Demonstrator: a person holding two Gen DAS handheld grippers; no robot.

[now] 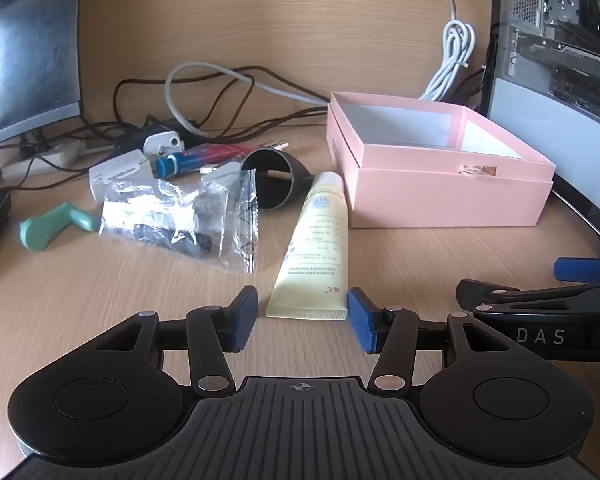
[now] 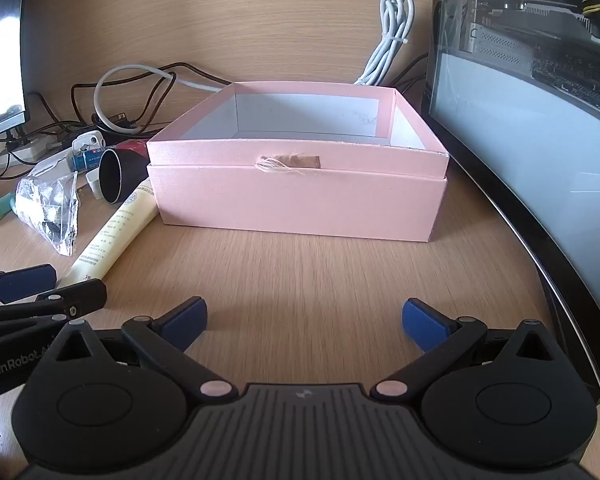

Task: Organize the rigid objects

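Observation:
A pale yellow tube [image 1: 314, 242] lies on the wooden desk, its crimped end just ahead of my left gripper [image 1: 303, 320], which is open and empty. The tube also shows in the right wrist view [image 2: 114, 230]. An open, empty pink box [image 1: 436, 168] stands to the tube's right; it fills the middle of the right wrist view [image 2: 300, 196]. My right gripper [image 2: 305, 322] is open and empty, in front of the box. Left of the tube lie a clear plastic packet [image 1: 184, 220], a black cylinder [image 1: 274, 178], a blue-capped tube [image 1: 196, 160] and a green handle [image 1: 54, 226].
Tangled cables [image 1: 204, 92] and a white power strip [image 1: 40, 160] lie at the back. A monitor [image 1: 24, 48] stands at left. A computer case [image 2: 540, 80] stands at right. A white coiled cable [image 2: 388, 36] hangs behind the box.

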